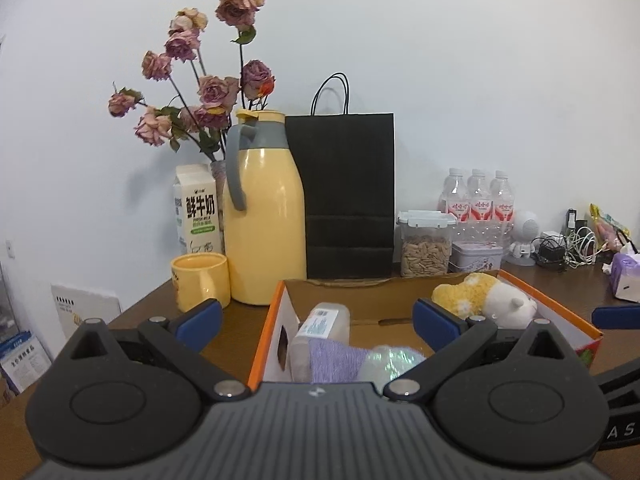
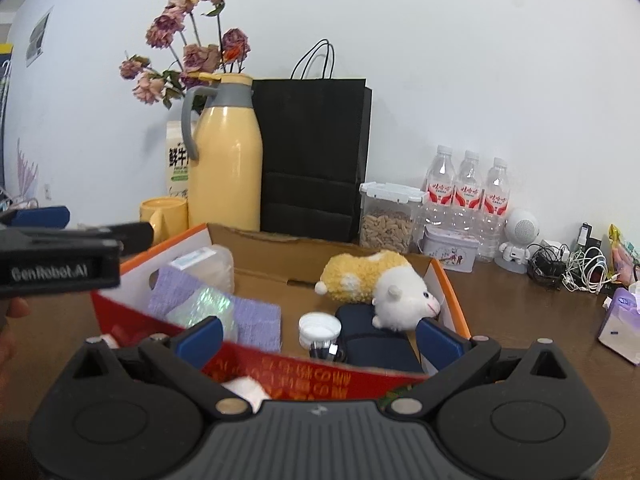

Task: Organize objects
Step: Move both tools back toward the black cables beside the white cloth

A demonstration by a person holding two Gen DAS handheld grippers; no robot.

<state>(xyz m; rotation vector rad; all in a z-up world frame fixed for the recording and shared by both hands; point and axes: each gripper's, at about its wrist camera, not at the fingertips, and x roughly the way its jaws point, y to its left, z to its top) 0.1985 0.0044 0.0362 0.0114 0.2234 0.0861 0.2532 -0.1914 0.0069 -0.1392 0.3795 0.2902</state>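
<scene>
An open cardboard box (image 1: 276,300) (image 2: 448,280) with orange rims sits on the brown table. Inside lie a yellow-and-white plush toy (image 1: 484,296) (image 2: 380,280), a clear plastic container (image 1: 324,328) (image 2: 208,264), a purple cloth (image 1: 336,360) (image 2: 256,316), an iridescent ball (image 1: 388,360) (image 2: 204,304), a white-capped jar (image 2: 319,328) and a dark blue pouch (image 2: 372,340). My left gripper (image 1: 316,320) is open and empty at the box's near left side. My right gripper (image 2: 318,338) is open and empty over the box's near wall.
Behind the box stand a yellow mug (image 1: 200,280), a yellow thermos jug (image 1: 264,208), a milk carton (image 1: 198,208), dried roses (image 1: 200,80), a black paper bag (image 1: 348,196), a seed jar (image 1: 426,244), a tin (image 1: 476,254), water bottles (image 1: 476,200), cables (image 2: 568,264) and tissues (image 2: 620,324).
</scene>
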